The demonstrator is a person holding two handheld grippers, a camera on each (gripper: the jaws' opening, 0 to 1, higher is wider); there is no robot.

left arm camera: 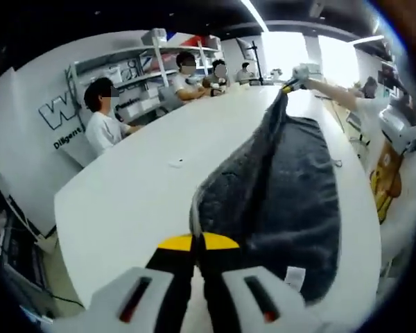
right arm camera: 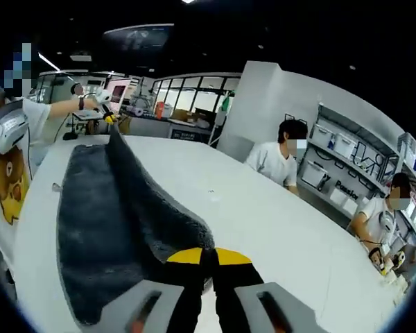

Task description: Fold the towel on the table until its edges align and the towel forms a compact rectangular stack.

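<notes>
A dark grey towel (left arm camera: 291,187) lies on the white table (left arm camera: 139,194), with one long edge lifted into a taut ridge. My left gripper (left arm camera: 197,241), with yellow tips, is shut on the near corner of that edge. At the far end of the ridge, my right gripper (left arm camera: 295,80) holds the other corner. In the right gripper view the same towel (right arm camera: 97,215) stretches away from my right gripper (right arm camera: 209,255), which is shut on its corner. The left gripper (right arm camera: 108,115) pinches the distant end. A white label (left arm camera: 295,276) shows on the towel near me.
Several people (left arm camera: 104,121) sit along the table's far side, one of them near a small white scrap (left arm camera: 177,164) on the tabletop. Shelves with bins (right arm camera: 347,149) line the wall. The person holding the grippers (right arm camera: 7,152) stands at the towel's side of the table.
</notes>
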